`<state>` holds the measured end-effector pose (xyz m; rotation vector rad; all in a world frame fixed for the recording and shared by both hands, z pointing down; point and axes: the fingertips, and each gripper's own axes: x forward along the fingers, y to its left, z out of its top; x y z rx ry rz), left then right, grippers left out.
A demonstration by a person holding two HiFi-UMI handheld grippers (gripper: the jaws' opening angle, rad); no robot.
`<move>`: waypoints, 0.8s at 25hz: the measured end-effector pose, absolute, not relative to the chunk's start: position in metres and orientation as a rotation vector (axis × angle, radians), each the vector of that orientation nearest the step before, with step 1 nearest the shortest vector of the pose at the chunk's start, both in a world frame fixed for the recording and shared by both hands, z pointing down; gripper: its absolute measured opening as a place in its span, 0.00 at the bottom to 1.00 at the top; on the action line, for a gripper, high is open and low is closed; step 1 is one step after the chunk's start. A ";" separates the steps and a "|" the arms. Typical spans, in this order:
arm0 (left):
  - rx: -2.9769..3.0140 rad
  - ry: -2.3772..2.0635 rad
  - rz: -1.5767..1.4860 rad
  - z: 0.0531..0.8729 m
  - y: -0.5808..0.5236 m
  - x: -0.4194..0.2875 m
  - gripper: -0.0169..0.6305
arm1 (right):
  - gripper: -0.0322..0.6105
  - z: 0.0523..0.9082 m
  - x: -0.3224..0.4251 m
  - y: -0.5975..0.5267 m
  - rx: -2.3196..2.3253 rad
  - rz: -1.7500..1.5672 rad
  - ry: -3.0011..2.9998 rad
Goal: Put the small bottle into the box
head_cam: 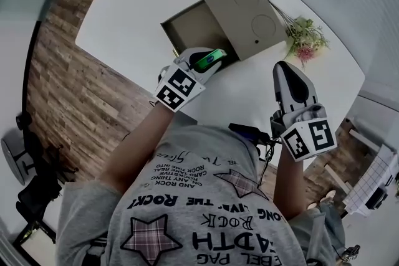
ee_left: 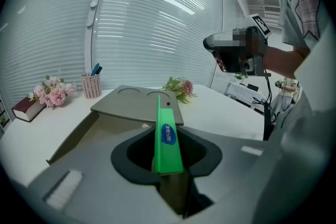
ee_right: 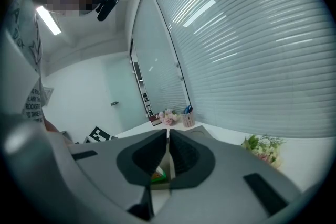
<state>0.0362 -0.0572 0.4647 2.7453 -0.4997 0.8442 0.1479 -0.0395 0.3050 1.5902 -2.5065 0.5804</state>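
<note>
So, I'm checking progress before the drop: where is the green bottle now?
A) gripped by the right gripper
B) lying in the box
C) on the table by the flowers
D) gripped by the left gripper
D: the left gripper clamps the green bottle at the open box, while the right gripper is shut with nothing in it.

Pink flowers (ee_left: pixel 51 93), pen cup (ee_left: pixel 91 85), book (ee_left: pixel 26 108) on table (ee_left: pixel 220 107)

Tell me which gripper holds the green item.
The left gripper: its jaws clamp the green item, while the right gripper is shut and empty.
</note>
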 end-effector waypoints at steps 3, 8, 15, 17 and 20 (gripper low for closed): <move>2.749 -0.512 0.856 0.465 -0.060 0.037 0.18 | 0.07 0.303 0.148 -0.040 1.597 0.572 -2.511; 2.761 -0.519 0.901 0.468 -0.059 0.041 0.18 | 0.07 0.302 0.151 -0.039 1.601 0.571 -2.516; 2.809 -0.599 0.915 0.462 -0.065 0.038 0.19 | 0.07 0.304 0.150 -0.038 1.599 0.579 -2.518; 2.821 -0.626 0.888 0.456 -0.067 0.037 0.20 | 0.07 0.303 0.149 -0.038 1.596 0.579 -2.523; 2.825 -0.654 0.854 0.446 -0.069 0.032 0.20 | 0.07 0.301 0.147 -0.038 1.587 0.582 -2.535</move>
